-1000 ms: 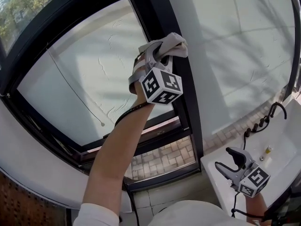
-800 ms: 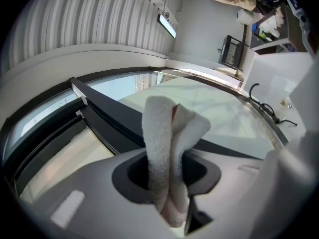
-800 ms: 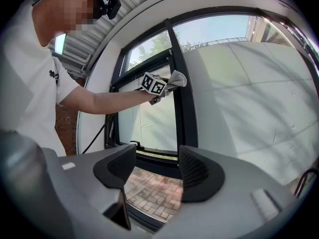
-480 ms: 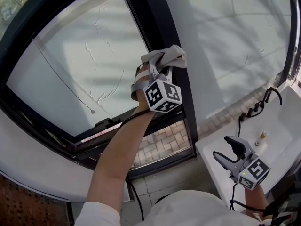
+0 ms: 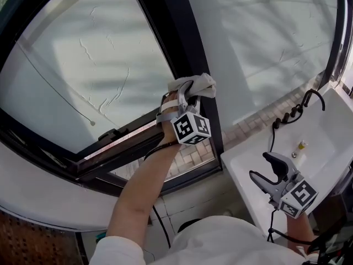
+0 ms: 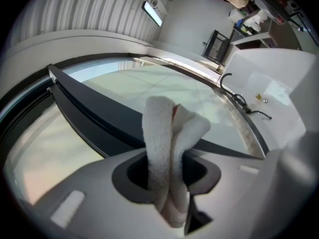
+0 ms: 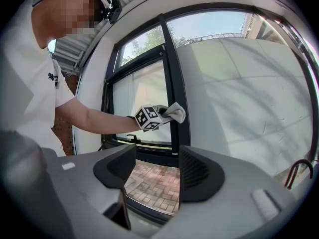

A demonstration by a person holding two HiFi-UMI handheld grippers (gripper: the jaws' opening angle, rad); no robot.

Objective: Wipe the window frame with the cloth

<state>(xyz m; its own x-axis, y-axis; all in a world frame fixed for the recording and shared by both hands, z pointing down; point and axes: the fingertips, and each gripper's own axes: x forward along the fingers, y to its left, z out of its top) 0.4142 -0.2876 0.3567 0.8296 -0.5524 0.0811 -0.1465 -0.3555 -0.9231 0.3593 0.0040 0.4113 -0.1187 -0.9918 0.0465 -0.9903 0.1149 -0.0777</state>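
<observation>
A folded white cloth (image 5: 197,85) is pressed against the black upright bar of the window frame (image 5: 165,26), low on the bar. My left gripper (image 5: 187,93) is shut on the cloth (image 6: 169,148), which sticks out between its jaws. The right gripper view shows the same cloth (image 7: 175,112) on the frame (image 7: 169,59). My right gripper (image 5: 267,167) hangs low at the right over a white sink, open and holding nothing (image 7: 154,176).
The lower window sash (image 5: 110,142) is tilted open, with brick paving (image 5: 190,153) visible below. A white sink (image 5: 325,131) with a black tap (image 5: 309,95) stands at the right, close to my right gripper. A black cable (image 5: 160,225) hangs beneath the window.
My left gripper has slid the cloth down the upright bar, from higher on it to near the bottom sash. The right gripper has stayed about where it was.
</observation>
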